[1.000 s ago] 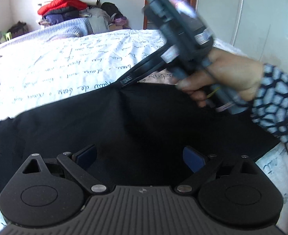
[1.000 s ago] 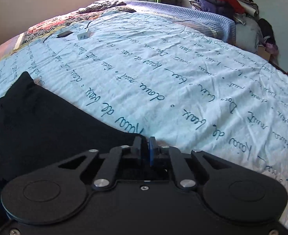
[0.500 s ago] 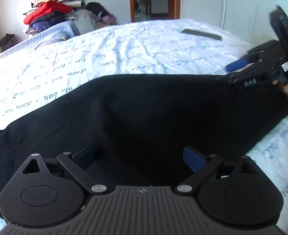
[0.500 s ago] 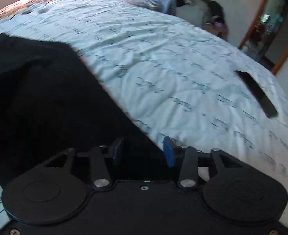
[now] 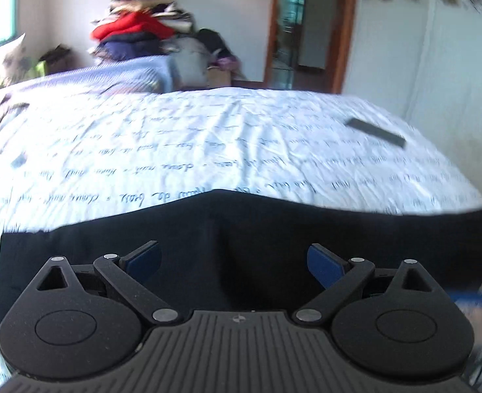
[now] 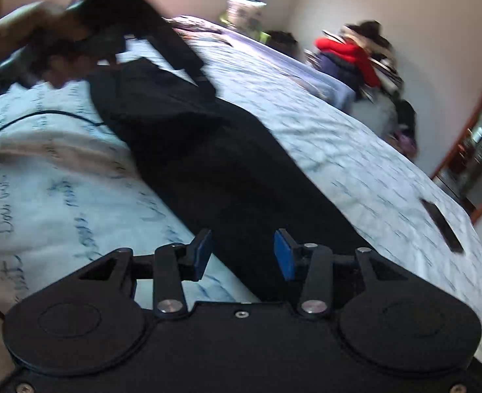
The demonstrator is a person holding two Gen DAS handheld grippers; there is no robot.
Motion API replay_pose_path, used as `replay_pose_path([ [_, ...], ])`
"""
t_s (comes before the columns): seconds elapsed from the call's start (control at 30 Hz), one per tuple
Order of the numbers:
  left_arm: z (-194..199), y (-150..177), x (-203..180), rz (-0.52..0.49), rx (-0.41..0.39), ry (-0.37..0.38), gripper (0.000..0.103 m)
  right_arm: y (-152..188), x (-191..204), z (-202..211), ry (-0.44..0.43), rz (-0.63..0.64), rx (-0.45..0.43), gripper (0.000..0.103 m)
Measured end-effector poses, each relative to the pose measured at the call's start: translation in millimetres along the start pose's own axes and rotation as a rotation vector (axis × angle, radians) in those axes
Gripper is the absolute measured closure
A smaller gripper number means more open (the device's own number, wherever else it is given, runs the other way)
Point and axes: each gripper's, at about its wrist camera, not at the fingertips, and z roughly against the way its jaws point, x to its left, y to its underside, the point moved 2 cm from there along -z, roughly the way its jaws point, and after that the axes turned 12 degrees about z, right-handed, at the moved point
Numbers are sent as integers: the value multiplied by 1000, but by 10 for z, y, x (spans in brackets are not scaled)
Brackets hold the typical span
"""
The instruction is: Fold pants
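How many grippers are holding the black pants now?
0. The left gripper hangs open above the black pants; the right gripper is open over their edge.

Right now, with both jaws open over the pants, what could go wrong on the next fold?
1. The black pants lie near the bed's near edge; a pull toward you may drag them off the printed sheet.
2. A black cable trails across the sheet beside the pants and could snag or get folded in.
3. The left gripper hovers over a crease at mid-fabric; closing there may bunch the cloth instead of catching an edge.
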Motion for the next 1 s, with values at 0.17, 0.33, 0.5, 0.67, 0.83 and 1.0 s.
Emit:
replay_pose_path([
  [0.17, 60, -3, 120, 62, 35, -7, 6, -113, 148, -311, 2, 126, 23, 68],
  [0.33, 88, 63, 236, 69, 42, -30, 6, -69, 265, -366, 10, 199, 67, 71],
  [0.5, 107, 45, 227, 71, 43, -7, 6, -7, 261, -248, -36, 169, 85, 100],
  [0.67, 44, 88, 150, 4, 42, -30, 5, 46, 216, -219, -43, 147, 103, 100],
  [0.83, -30, 181, 82, -56, 73, -21, 5, -47, 111, -59, -70, 88, 54, 96],
  [1.0, -166, 486, -214, -345, 86, -90, 5, 24, -284, -153, 3, -228, 52, 87],
])
